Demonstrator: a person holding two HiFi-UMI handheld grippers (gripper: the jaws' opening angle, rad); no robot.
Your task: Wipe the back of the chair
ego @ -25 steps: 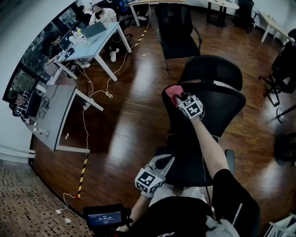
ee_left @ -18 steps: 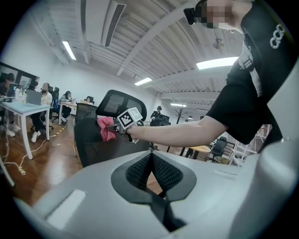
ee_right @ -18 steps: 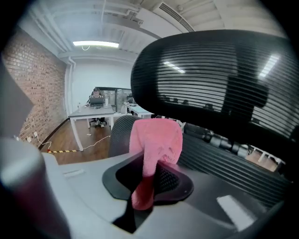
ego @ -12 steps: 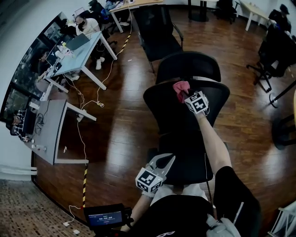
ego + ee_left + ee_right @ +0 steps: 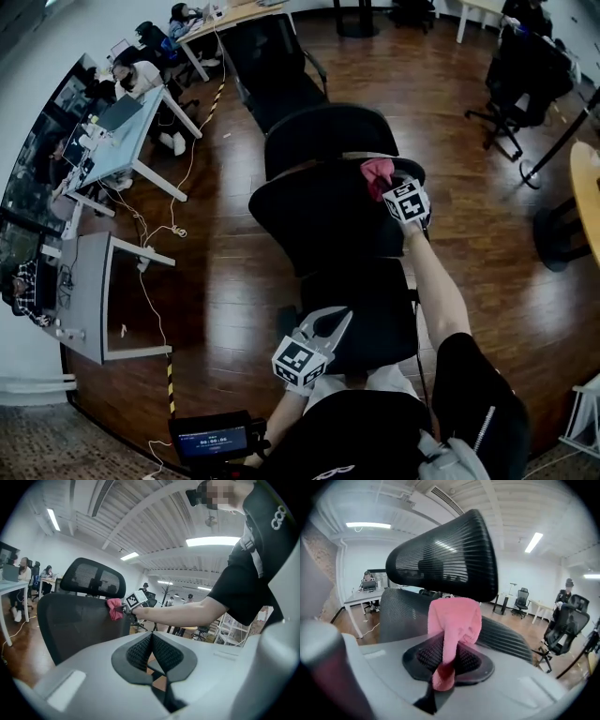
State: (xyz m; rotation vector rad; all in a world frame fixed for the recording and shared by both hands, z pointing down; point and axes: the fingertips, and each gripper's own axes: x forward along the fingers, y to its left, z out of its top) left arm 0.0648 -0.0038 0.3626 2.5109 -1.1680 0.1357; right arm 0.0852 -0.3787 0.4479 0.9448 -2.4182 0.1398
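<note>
Your right hand-held gripper [image 5: 444, 663] is clamped on a pink cloth [image 5: 454, 618]. A tail of the cloth hangs down between the jaws and the rest bunches up above them. In the head view your right arm is stretched forward, and that hand-held gripper [image 5: 390, 190] holds the cloth [image 5: 378, 173] against the top edge of the chair's backrest [image 5: 314, 211], near its right end. The cloth sits just under the mesh headrest [image 5: 328, 131].

Your left hand-held gripper [image 5: 151, 649] has its jaws pressed together with nothing between them. It sits low and close to your body [image 5: 330, 323], over the near edge of the seat [image 5: 370, 305] and well apart from the cloth.

The chair stands on a dark wooden floor [image 5: 225, 281]. A second black chair [image 5: 272, 66] stands beyond it. Off to the left is a pale worktop [image 5: 112, 141] with people seated at it.
</note>
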